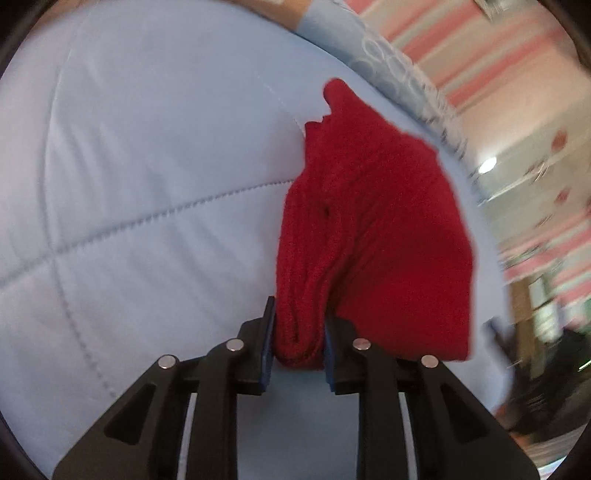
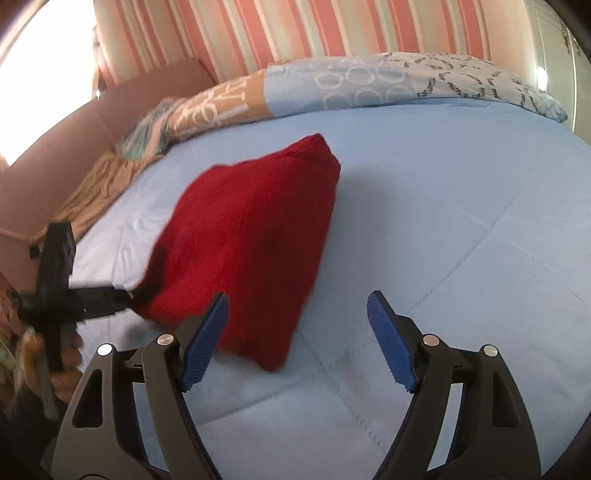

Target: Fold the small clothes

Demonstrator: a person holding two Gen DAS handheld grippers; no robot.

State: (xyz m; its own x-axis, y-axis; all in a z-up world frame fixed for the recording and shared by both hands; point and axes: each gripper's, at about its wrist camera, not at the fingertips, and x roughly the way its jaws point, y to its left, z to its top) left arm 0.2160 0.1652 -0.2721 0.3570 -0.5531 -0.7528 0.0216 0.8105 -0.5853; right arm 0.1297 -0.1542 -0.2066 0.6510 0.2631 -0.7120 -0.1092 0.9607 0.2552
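From the left wrist camera, the left gripper [image 1: 299, 332] is clamped on a bunched edge of the red garment [image 1: 373, 229]: both blue pads press into a thick roll of the knit fabric. From that pinch the cloth spreads away from the fingers and to the right, over the pale blue quilt [image 1: 147, 184]. Its far end narrows to a small point near the patterned pillow [image 1: 388, 70] at the quilt's far edge. Beyond the quilt runs a pink-striped wall [image 1: 480, 48], badly smeared, so little else there can be made out.

From the right wrist camera, the right gripper [image 2: 295, 332] hovers over the quilt [image 2: 443, 221] with its jaws wide apart and nothing between them. The red garment [image 2: 251, 236] lies on the quilt just beyond its left finger [image 2: 203, 339], whose pad overlaps the cloth's near edge in the picture; whether they touch I cannot tell. The garment looks folded into a rough wedge, its far corner pointing toward the pillows [image 2: 369, 81] at the head of the quilt. At the garment's left corner the left gripper [image 2: 129, 295] reaches in, gripping the cloth, with a hand [image 2: 62, 369] blurred behind its handle. The striped wall [image 2: 295, 29] stands behind the pillows.
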